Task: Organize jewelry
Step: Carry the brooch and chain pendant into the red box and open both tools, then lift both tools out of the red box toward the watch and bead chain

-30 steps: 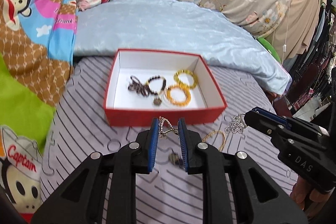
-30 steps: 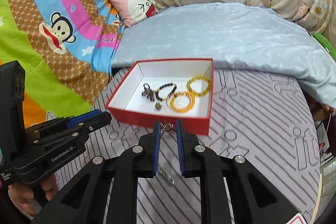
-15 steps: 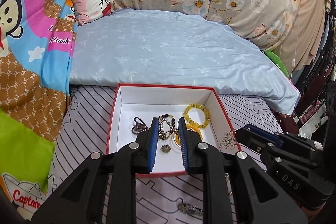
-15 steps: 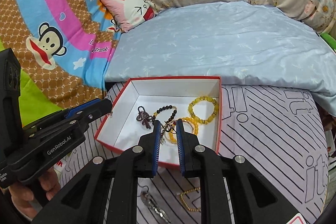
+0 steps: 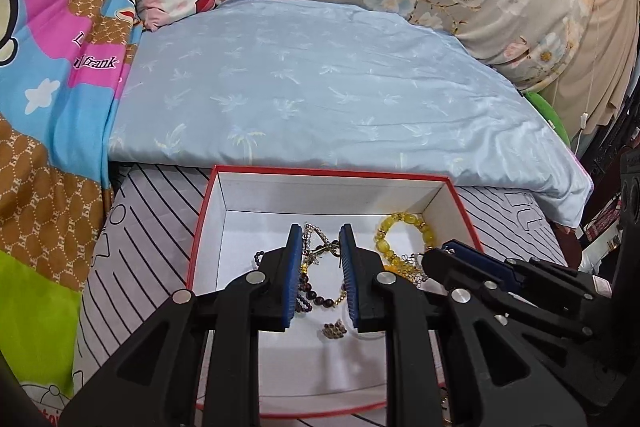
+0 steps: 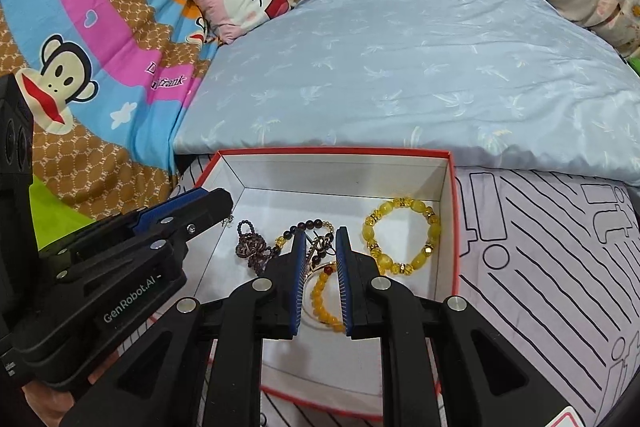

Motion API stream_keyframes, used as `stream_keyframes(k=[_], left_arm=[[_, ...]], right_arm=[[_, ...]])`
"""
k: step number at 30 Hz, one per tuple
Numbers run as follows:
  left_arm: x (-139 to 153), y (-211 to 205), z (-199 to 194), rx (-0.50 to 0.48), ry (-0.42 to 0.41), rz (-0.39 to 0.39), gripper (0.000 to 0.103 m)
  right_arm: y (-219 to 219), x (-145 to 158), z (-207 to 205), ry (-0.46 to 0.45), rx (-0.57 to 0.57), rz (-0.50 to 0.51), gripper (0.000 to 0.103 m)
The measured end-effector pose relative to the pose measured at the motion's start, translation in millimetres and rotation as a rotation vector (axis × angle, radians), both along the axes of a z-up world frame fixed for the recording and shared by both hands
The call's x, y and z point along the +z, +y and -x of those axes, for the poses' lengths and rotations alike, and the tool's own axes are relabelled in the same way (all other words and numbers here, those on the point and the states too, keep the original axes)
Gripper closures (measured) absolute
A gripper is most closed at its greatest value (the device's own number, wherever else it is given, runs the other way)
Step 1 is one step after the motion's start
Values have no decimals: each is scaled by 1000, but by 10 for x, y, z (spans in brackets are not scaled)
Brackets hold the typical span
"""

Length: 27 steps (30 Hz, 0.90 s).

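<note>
Both the left gripper (image 5: 320, 247) and right gripper (image 6: 319, 247) are holding chain jewelry (image 5: 316, 247) pinched between narrowly parted fingers, hanging over the red box (image 5: 460, 199)

Both handheld tools are matte black plastic. The left gripper (image 5: 320, 255) has two angular arms with triangular cut-outs, round silver screws at each joint, and blue ribbed pads (image 5: 293, 267) lining the inner faces of its fingers. The right gripper (image 6: 320, 259) is built the same way: black arms, silver screw heads, blue ridged pads (image 6: 298, 275). Seen from the right wrist camera, the left tool's side carries white "GenRobot.AI" lettering (image 6: 129, 300), and bare skin of the person's left hand (image 6: 48, 397) shows beneath its body
</note>
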<state>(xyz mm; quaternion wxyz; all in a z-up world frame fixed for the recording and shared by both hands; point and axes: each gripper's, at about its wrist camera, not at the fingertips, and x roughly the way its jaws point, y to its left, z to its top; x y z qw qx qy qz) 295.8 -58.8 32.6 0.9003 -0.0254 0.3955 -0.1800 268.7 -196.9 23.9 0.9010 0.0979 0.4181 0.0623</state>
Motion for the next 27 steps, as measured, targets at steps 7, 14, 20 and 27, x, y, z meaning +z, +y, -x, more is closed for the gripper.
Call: stream_keyframes(k=[7, 14, 20, 27], left_arm=[[-153, -22, -136, 14, 26, -11, 84], [-243, -46, -190, 27, 34, -36, 83], [-257, -3, -190, 67, 22, -57, 56], [-207, 11, -116, 66, 12, -64, 55]], right_arm=[[-7, -117, -136, 15, -6, -4, 89], [13, -164, -173, 17, -11, 15, 88], [-9, -150, -146, 5, -30, 36, 78], [-31, -74, -21, -10, -36, 42, 73]])
